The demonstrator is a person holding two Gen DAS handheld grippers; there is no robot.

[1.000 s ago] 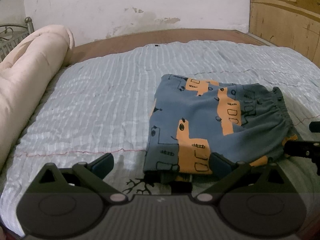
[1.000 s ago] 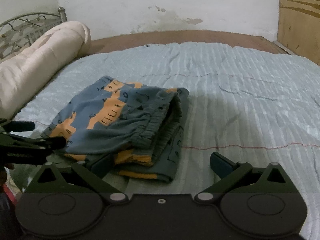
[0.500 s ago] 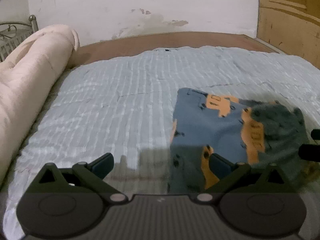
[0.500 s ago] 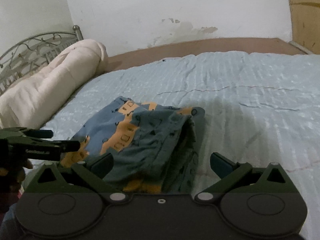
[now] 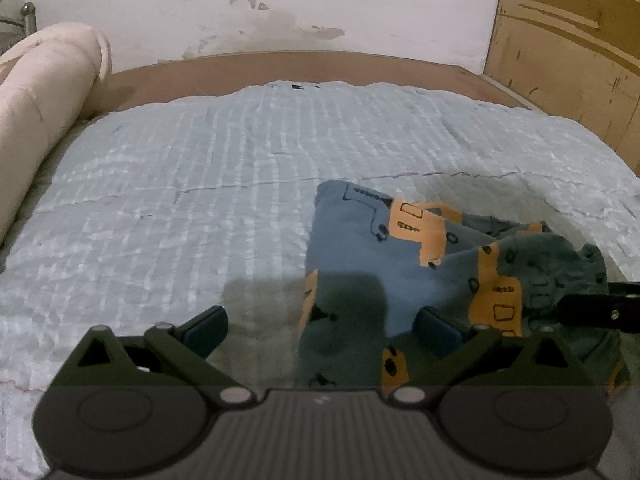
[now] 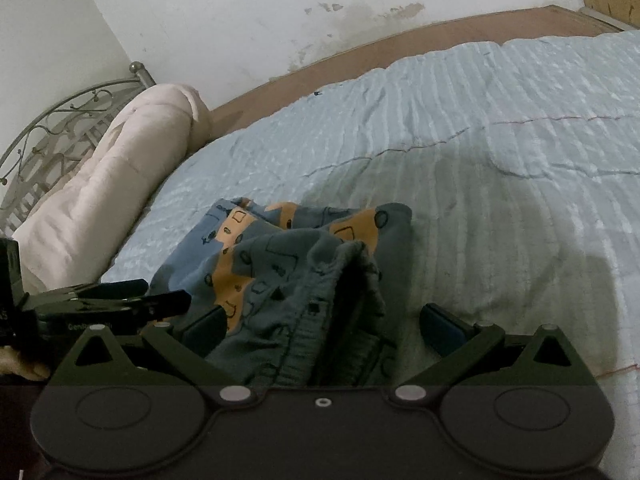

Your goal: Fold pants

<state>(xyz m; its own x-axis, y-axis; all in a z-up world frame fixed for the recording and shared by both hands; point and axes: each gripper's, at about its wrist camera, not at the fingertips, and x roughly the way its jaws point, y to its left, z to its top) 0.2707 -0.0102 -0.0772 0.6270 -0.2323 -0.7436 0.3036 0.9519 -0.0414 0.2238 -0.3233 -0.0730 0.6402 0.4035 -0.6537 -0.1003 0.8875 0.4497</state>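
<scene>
The folded pants (image 5: 432,272) are blue-grey with orange blocks and lie on the light blue bedspread (image 5: 200,184). In the left wrist view my left gripper (image 5: 320,326) is open, its right finger over the pants' near left edge. In the right wrist view the pants (image 6: 288,272) lie between the open jaws of my right gripper (image 6: 320,326), elastic waistband nearest the camera. The left gripper's fingers (image 6: 160,300) show at the pants' left side there. The right gripper's finger (image 5: 592,314) shows at the right edge of the left wrist view.
A rolled cream quilt (image 6: 104,184) lies along the bed's left side before a metal headboard (image 6: 52,120). A brown bed rim (image 5: 280,68) and a stained white wall are behind. A wooden panel (image 5: 568,40) stands at the back right.
Both grippers have pulled back and lowered toward the near side of the pants. The pants' waistband end looks more bunched and raised than before.
</scene>
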